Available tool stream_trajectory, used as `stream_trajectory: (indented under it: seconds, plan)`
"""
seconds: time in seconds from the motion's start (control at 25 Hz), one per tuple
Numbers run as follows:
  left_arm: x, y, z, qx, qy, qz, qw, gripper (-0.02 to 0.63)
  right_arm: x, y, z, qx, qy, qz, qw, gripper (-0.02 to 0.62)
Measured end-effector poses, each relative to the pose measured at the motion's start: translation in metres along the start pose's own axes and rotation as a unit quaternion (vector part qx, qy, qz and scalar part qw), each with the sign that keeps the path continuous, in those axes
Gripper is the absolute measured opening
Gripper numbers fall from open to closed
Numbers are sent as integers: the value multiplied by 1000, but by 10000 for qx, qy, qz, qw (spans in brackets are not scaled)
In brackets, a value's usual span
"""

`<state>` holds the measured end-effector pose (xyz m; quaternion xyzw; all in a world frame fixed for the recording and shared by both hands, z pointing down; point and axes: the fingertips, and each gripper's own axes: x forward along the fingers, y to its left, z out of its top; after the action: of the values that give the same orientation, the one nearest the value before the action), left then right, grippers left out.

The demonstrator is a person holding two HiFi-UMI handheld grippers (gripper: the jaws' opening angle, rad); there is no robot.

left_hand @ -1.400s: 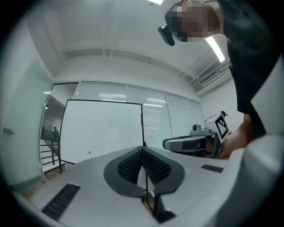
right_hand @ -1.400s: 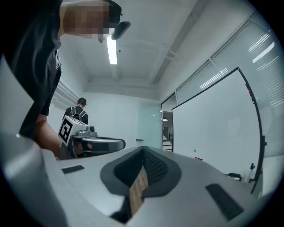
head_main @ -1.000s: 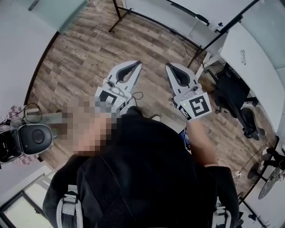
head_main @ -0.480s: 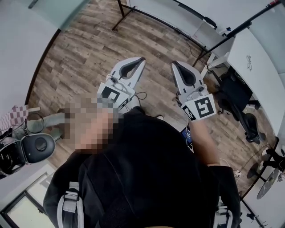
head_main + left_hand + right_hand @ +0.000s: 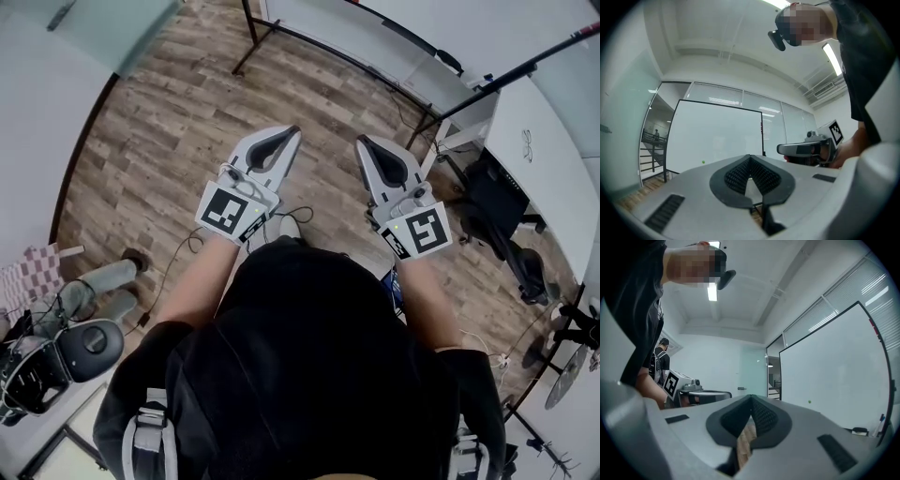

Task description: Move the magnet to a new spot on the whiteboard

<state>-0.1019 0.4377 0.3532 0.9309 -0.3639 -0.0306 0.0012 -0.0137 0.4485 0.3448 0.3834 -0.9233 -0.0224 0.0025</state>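
Both claws have travelled forward over the wooden floor. The left claw and right claw are closed and empty. The small green magnet sits near the whiteboard's bottom edge. It is probably light, hard and slick, so pinch its rim.

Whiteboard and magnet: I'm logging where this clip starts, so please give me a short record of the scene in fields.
whiteboard: upright, dark frame, apart from both grippers
magnet: small green dot low on the board, untouched
left gripper: jaws together, nothing held
right gripper: jaws together, nothing held
floor: wood planks
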Motion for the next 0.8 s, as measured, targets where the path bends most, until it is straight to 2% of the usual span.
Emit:
stream_trajectory:
  seconds: [0.4,0.8]
  plan:
    - [-13,74,-7,73,86,-97,9999,2,80,10,-13,75,181,-138,9997,0]
    - [-13,113,-14,-30,147,58,9999,2,117,1,-19,-83,349,-26,9994,0]
